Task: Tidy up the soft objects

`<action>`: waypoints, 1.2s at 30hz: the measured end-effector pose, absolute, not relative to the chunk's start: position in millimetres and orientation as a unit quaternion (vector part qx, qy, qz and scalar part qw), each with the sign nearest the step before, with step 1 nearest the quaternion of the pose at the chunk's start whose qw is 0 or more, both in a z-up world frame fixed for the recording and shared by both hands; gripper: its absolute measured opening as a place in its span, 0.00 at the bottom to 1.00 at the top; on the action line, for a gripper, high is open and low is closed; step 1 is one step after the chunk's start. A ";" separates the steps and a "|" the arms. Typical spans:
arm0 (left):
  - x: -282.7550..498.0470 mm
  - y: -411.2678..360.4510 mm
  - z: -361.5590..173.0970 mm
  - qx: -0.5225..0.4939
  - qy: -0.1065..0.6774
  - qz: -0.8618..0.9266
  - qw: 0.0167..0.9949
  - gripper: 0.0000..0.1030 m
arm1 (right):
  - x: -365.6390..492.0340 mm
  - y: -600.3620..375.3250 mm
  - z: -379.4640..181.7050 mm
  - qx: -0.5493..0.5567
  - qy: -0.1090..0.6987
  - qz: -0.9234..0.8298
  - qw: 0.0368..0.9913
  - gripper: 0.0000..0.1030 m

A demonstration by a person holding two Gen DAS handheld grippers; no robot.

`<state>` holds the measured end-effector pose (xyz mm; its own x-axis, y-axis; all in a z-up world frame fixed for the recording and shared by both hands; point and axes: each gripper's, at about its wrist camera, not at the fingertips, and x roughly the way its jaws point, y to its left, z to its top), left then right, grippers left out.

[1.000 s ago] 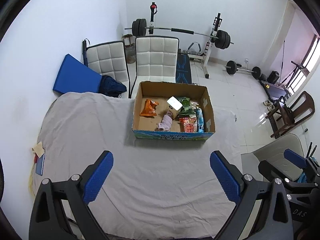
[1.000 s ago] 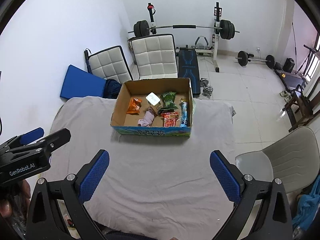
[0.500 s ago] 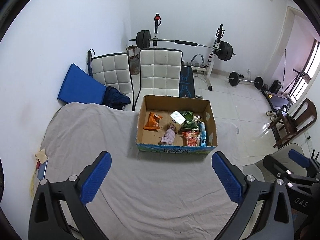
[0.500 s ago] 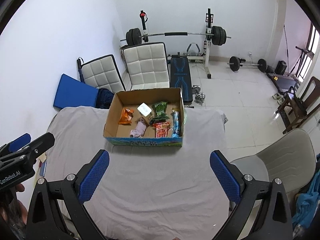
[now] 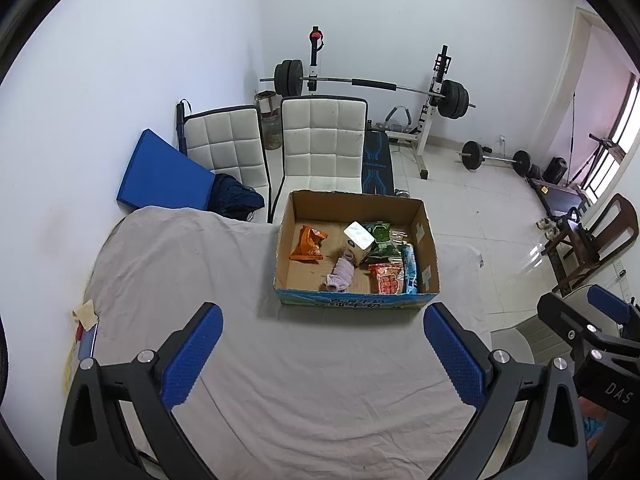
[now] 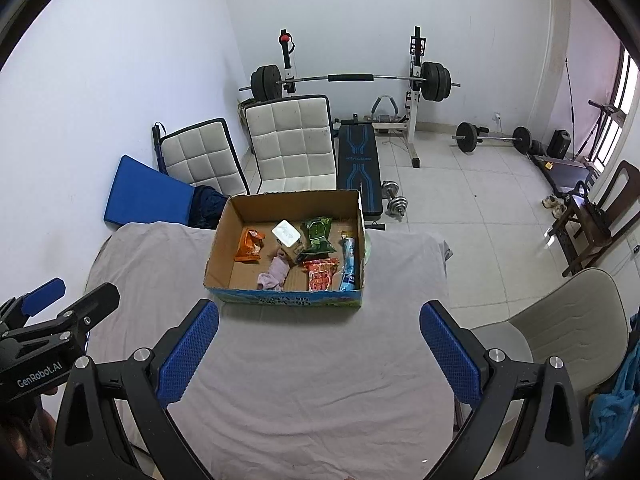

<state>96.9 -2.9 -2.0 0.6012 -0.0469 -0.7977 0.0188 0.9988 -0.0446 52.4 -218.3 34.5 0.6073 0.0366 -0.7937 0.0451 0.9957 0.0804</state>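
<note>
An open cardboard box (image 5: 424, 236) (image 6: 220, 236) stands on the far part of a grey-clothed table (image 5: 200, 264) (image 6: 400, 280). Inside lie an orange snack bag (image 5: 307, 243) (image 6: 249, 245), a white tissue pack (image 5: 358, 238) (image 6: 286, 234), a green packet (image 5: 382, 236) (image 6: 317, 234), a red packet (image 5: 387, 278) (image 6: 322, 274), a blue tube (image 5: 410, 266) (image 6: 349, 264) and a pink cloth (image 5: 342, 274) (image 6: 274, 274). My left gripper (image 5: 320, 354) is open and empty, well back from the box. My right gripper (image 6: 318, 354) is open and empty, equally far back.
Two white padded chairs (image 5: 324, 144) and a blue mat (image 5: 160, 176) stand behind the table. A barbell rack (image 5: 372, 88) and weights sit on the tiled floor. A grey chair (image 6: 568, 320) is right of the table. Paper scraps (image 5: 86, 312) lie at the table's left edge.
Both grippers have pulled up and back, so the box looks smaller and farther away. Both stay open and empty. The box contents have not moved.
</note>
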 end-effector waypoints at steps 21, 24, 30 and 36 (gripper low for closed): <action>96.3 5.6 -4.6 -0.003 0.431 0.003 0.902 1.00 | 55.0 -218.0 35.3 0.036 0.430 -0.004 0.902 0.99; 95.5 6.5 -4.4 -0.003 0.429 0.007 0.903 1.00 | 54.5 -217.9 35.6 0.035 0.430 -0.004 0.902 0.99; 95.5 6.3 -4.0 -0.003 0.426 0.007 0.905 1.00 | 55.5 -218.3 37.1 0.035 0.429 -0.006 0.903 0.99; 94.7 5.9 -2.5 -0.003 0.427 0.006 0.904 1.00 | 54.9 -219.1 38.5 0.037 0.431 -0.009 0.902 0.99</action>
